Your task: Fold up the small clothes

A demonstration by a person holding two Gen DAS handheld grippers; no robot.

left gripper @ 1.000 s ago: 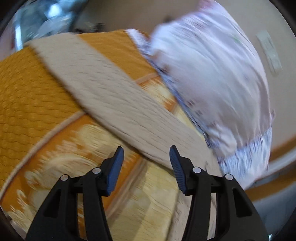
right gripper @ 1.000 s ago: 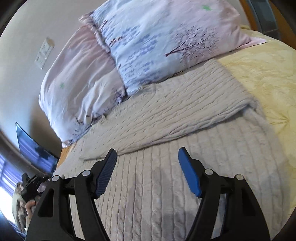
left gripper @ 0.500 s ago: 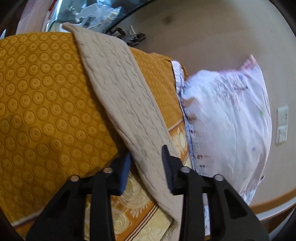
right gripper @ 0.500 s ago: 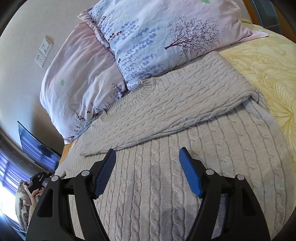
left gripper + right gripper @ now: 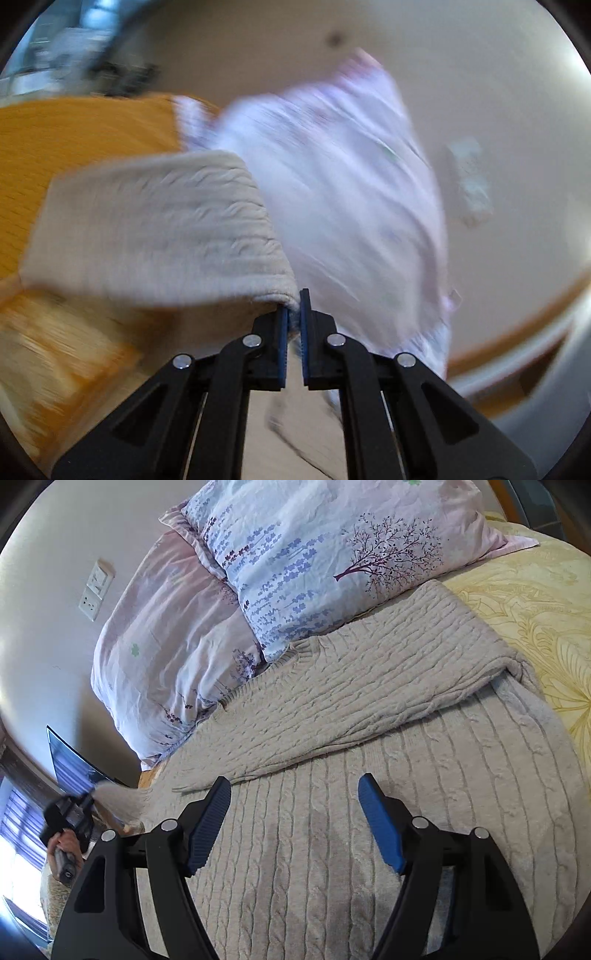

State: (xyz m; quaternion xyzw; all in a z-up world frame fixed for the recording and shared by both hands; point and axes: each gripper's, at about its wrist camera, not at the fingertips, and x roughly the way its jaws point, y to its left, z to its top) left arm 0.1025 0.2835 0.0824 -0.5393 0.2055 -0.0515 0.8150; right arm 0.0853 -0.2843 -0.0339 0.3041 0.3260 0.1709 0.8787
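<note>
Change: half a second ago the left gripper (image 5: 292,314) stood with jaws apart astride the sleeve (image 5: 155,229), which lay flat on the orange bedspread (image 5: 74,133); now the jaws are pinched together on the sleeve's edge and the cloth hangs off the bed, curling up and away to the left.
Left view: heavily blurred, so the gripper is moving fast; the pillow (image 5: 332,192) and wall smear behind it.
Left grip: only a thin rim of knit sits between the pads, at their tips.
Right gripper (image 5: 293,823): jaws wide apart, holding nothing, poised above the sweater (image 5: 332,849) body; its pose is much as it was a second ago.
Sweater: spread on the bed, neck toward the pillows (image 5: 314,554) at the head edge; the right sleeve (image 5: 351,701) already lies folded across the chest.
Left side seen from the right view: the far gripper (image 5: 68,812) holds up a tuft of grey knit near the bed's left edge.
Meaning: I judge the second sleeve fold is under way; the lifted sleeve needs carrying across onto the body.
Risk: the shallow pinch could slip as the sleeve swings.
</note>
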